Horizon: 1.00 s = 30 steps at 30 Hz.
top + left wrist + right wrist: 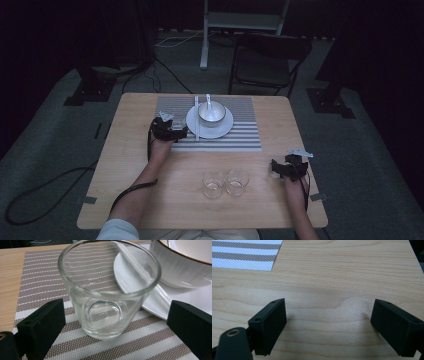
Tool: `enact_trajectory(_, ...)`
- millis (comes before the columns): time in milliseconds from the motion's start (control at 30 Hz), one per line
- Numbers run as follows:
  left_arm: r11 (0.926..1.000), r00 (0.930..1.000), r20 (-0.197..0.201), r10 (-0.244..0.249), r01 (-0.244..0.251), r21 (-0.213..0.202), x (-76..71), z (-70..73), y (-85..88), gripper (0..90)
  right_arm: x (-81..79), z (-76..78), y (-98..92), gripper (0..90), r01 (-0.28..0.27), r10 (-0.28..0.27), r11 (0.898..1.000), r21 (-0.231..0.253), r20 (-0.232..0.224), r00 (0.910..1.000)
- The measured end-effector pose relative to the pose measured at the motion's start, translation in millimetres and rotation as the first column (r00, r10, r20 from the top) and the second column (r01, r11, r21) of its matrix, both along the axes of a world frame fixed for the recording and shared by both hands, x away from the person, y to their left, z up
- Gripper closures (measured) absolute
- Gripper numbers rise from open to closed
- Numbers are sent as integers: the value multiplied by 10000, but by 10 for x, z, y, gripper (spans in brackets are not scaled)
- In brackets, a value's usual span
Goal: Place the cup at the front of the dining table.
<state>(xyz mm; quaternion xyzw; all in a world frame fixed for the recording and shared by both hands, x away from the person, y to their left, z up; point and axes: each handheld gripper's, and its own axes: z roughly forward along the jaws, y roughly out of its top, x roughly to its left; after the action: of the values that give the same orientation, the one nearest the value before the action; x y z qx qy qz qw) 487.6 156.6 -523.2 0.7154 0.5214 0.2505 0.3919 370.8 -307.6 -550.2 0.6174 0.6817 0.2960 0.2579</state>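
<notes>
A clear empty glass (107, 295) stands upright on the striped placemat (40, 275), between the jaws of my left gripper (117, 315). Both jaws stand wide and clear of the glass, so the gripper is open. In the high view the left gripper (172, 131) sits at the left edge of the white plate (225, 130), which carries a white bowl (212, 112). My right gripper (282, 167) hovers open near the table's right edge, over bare wood (329, 285) with nothing between its jaws.
Two more empty glasses (213, 184) (236, 181) stand side by side near the front middle of the table. A spoon (208, 100) rests in the bowl. A white stick (196, 120) lies across the plate's left rim. A dark chair (267, 65) stands beyond the table.
</notes>
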Motion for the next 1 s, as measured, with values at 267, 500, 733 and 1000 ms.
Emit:
enact_trajectory(267,9999,9999,-23,-131,131,-36,-151,-38,63,26,0,0,0,125,8,-8,10000,-3,0,10000)
enact_trajectory(500,9991,9992,81,-385,387,-184,-273,-15,75,26,0,0,-1,124,18,-18,10000,-2,-2,10000)
enact_trajectory(733,9990,9990,129,-433,431,124,-380,-25,80,27,0,0,-1,124,18,-18,10000,0,-1,10000)
enact_trajectory(1000,9981,9981,136,-605,606,-58,-506,-10,120,26,0,0,-2,125,21,-21,10000,-4,-4,10000)
